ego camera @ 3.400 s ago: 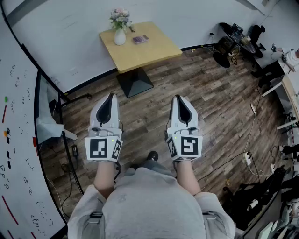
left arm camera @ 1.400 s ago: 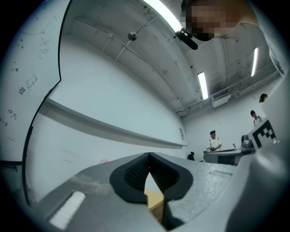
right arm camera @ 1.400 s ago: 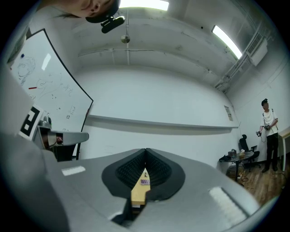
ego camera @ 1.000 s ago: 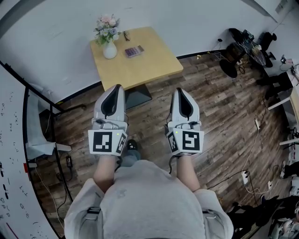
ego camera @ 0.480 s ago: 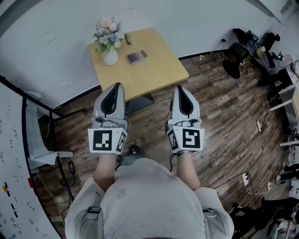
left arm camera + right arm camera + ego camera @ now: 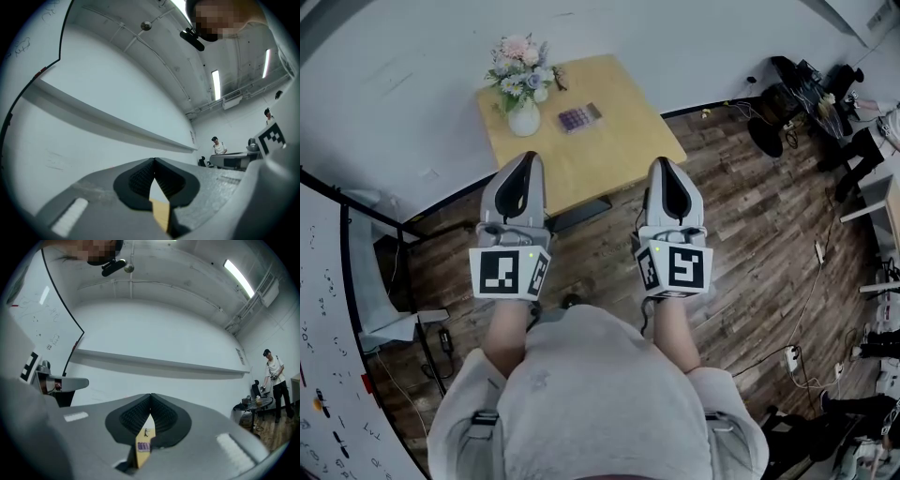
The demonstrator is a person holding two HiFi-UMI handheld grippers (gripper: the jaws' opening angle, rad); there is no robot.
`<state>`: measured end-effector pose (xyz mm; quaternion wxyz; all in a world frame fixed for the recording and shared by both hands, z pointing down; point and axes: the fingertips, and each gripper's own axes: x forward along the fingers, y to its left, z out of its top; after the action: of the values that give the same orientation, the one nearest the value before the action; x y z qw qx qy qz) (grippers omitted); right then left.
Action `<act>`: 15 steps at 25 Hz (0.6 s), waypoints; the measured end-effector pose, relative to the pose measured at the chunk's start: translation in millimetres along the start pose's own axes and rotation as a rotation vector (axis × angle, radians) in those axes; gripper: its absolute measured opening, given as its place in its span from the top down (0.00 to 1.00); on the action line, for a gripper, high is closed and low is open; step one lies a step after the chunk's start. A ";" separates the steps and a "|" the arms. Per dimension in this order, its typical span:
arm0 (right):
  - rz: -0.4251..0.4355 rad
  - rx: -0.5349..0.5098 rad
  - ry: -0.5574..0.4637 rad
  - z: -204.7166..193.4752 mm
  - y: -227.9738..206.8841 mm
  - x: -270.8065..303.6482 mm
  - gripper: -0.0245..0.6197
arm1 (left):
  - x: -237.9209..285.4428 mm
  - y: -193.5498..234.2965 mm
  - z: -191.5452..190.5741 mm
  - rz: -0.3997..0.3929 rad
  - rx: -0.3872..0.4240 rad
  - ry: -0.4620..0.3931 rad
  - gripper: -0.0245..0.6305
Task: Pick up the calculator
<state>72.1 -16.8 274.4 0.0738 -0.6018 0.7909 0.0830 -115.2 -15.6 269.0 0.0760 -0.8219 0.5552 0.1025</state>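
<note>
Holding both arms straight out, you've got the left gripper (image 6: 523, 161) and right gripper (image 6: 667, 166) side by side mid-frame, fingers (image 6: 138, 180) pressed together, empty. The calculator (image 6: 579, 117) lies top center on the bench (image 6: 623, 141), near the flower vase (image 6: 523, 118).

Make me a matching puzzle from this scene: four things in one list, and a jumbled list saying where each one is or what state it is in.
Things:
1. calculator
2. vase of flowers
3. left gripper
4. whiteboard

Descriptions:
A. fingers shut, nothing between them
B. upright near the left corner of the table
C. lying flat on the tabletop, right of the vase
D. along the left edge of the head view

Pairs: 1-C, 2-B, 3-A, 4-D
</note>
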 end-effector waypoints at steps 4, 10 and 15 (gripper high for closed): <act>-0.006 -0.002 0.002 -5.5 5.2 12.6 0.96 | 7.9 13.5 -5.3 -0.001 0.002 0.005 0.95; -0.013 -0.005 0.016 -11.2 7.0 24.8 0.96 | 18.6 22.1 -13.8 -0.013 -0.008 0.020 0.95; -0.022 0.004 0.030 -18.0 1.6 31.7 0.96 | 27.0 22.0 -21.7 -0.026 -0.012 0.035 0.95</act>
<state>61.8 -50.1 285.1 0.0638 -0.6116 0.7854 0.0715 -124.0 -53.2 282.9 0.0625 -0.8312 0.5450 0.0906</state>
